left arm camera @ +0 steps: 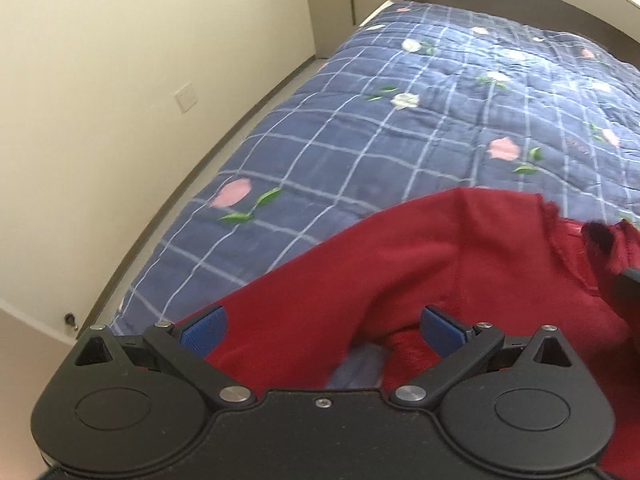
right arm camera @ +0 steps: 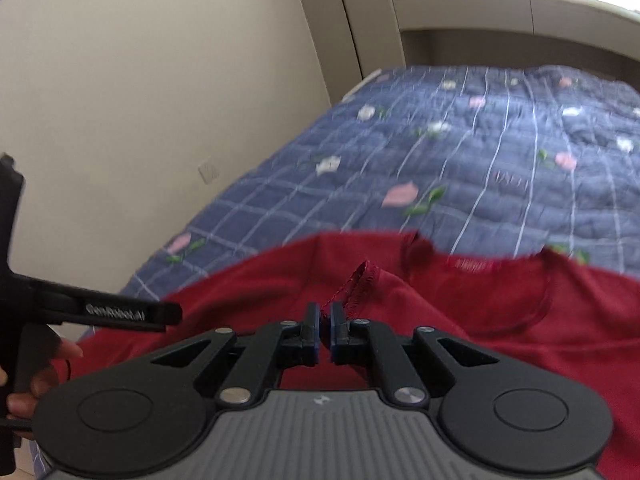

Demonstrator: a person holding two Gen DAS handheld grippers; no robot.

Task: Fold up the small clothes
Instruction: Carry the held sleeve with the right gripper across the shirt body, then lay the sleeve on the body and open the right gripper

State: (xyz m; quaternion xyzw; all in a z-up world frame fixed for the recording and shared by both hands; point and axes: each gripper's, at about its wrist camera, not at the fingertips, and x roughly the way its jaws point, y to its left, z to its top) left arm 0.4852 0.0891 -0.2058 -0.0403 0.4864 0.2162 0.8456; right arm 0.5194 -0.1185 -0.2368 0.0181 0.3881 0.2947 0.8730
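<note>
A small red garment [left arm camera: 420, 256] lies on the near end of a bed. In the left wrist view my left gripper [left arm camera: 320, 326] is open, its blue-padded fingers [left arm camera: 206, 330] wide apart with a fold of the red cloth lying between them. In the right wrist view my right gripper [right arm camera: 325, 320] is shut on a stitched hem edge of the red garment [right arm camera: 460, 300], which stands up just above the fingertips. The garment's neckline shows to the right. The left gripper's body [right arm camera: 120, 312] shows at the left edge of the right wrist view.
The bed carries a blue checked quilt with flower prints [left arm camera: 400, 120], also seen in the right wrist view [right arm camera: 480, 160]. A beige wall [left arm camera: 120, 100] runs along the bed's left side. A headboard ledge [right arm camera: 480, 12] lies beyond the far end.
</note>
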